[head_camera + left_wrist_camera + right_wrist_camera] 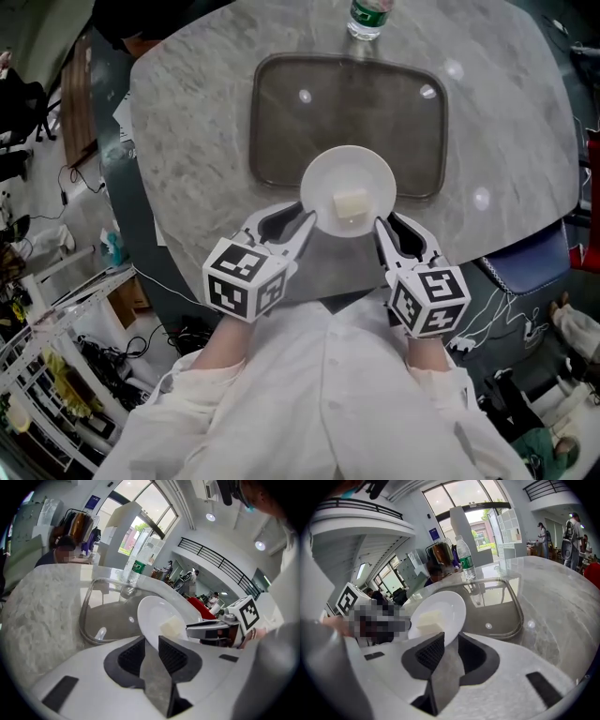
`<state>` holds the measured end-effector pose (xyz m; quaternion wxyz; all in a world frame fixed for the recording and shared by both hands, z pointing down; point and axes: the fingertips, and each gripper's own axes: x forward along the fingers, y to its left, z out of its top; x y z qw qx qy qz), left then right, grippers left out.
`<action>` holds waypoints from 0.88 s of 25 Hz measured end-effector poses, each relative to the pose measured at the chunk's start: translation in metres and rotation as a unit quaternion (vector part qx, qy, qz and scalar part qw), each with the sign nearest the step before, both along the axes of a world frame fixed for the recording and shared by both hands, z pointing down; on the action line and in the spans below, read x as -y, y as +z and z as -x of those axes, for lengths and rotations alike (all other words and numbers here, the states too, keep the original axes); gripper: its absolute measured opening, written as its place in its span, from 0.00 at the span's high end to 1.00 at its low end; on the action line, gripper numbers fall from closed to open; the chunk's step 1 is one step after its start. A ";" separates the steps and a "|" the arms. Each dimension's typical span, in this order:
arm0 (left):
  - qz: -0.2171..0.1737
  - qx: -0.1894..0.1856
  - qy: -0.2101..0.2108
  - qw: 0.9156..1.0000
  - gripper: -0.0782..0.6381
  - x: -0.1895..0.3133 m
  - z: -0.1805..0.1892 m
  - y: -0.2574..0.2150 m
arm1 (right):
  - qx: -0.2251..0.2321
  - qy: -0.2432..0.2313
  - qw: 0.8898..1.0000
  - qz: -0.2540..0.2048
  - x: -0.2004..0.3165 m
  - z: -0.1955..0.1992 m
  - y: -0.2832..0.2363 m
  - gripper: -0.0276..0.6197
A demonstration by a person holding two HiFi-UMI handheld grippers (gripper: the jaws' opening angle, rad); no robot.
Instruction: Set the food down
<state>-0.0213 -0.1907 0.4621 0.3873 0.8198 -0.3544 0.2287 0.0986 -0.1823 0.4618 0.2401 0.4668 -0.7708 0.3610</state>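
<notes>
Left tool (306,223) and right tool (381,227) pinch opposite sides of the plate (349,169) rim, holding it level so the food cube (350,204) can't slide, just over the tray (281,122) near edge.

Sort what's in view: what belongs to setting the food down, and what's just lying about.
Job in hand:
white plate
pale food block on it
left gripper and right gripper, both clamped on its rim
dark tray, the likely landing spot

Lying about:
water bottle at the marble table's far edge
cables on the floor
</notes>
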 end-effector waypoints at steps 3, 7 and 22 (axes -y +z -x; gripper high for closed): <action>-0.003 0.005 -0.007 1.000 0.76 0.019 -0.004 0.001 | 0.002 -0.003 1.000 0.000 0.021 -0.005 0.001 0.83; -0.002 0.012 -0.012 1.000 0.76 0.046 -0.011 0.006 | 0.005 -0.016 1.000 0.004 0.047 -0.012 0.007 0.84; 0.008 0.025 -0.031 0.999 0.76 0.110 -0.021 0.029 | 0.008 -0.030 0.999 0.022 0.111 -0.021 0.030 0.84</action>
